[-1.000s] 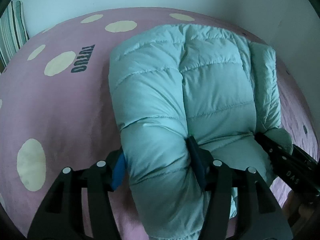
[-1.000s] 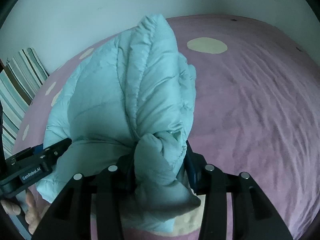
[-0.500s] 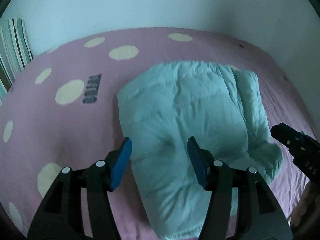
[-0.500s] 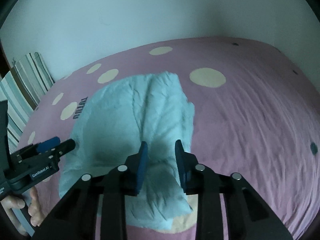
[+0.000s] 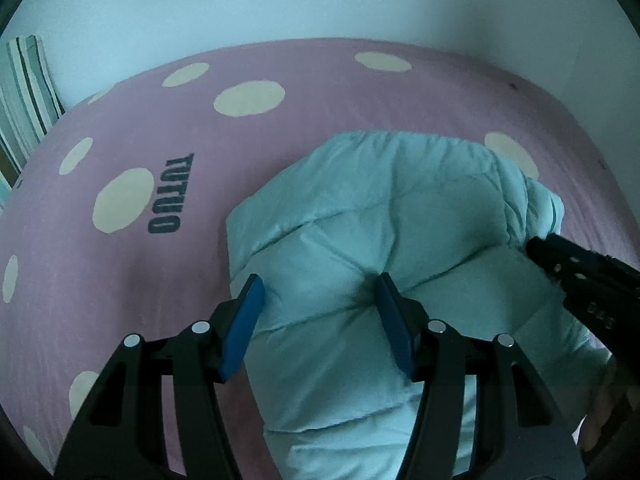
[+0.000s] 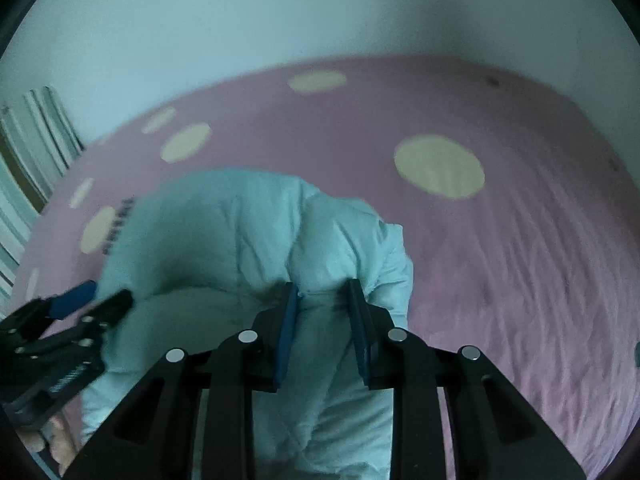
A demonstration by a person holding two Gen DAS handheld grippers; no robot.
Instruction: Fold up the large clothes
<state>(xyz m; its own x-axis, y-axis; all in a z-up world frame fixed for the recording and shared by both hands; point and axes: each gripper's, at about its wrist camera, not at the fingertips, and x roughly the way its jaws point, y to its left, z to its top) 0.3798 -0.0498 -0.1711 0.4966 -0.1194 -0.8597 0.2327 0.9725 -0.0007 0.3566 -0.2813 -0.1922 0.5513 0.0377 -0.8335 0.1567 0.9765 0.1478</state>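
A light teal quilted down jacket (image 5: 384,232) lies folded in a thick bundle on the pink bed; it also shows in the right wrist view (image 6: 240,248). My left gripper (image 5: 318,294) is open, its blue pads pressing down on either side of the jacket's near left part. My right gripper (image 6: 322,294) is open over the jacket's near right edge, with a fold of fabric between its jaws. The right gripper shows at the right of the left wrist view (image 5: 576,272), and the left gripper shows at the left of the right wrist view (image 6: 72,312).
The bed has a pink sheet (image 5: 120,280) with cream dots and the word TUTUO (image 5: 168,196). A white wall (image 5: 320,0) stands behind it. A striped cloth (image 5: 28,92) is at the far left.
Both grippers let go of the jacket, which dropped flat onto the bed. They pulled back and up, then came down close onto the bundle again.
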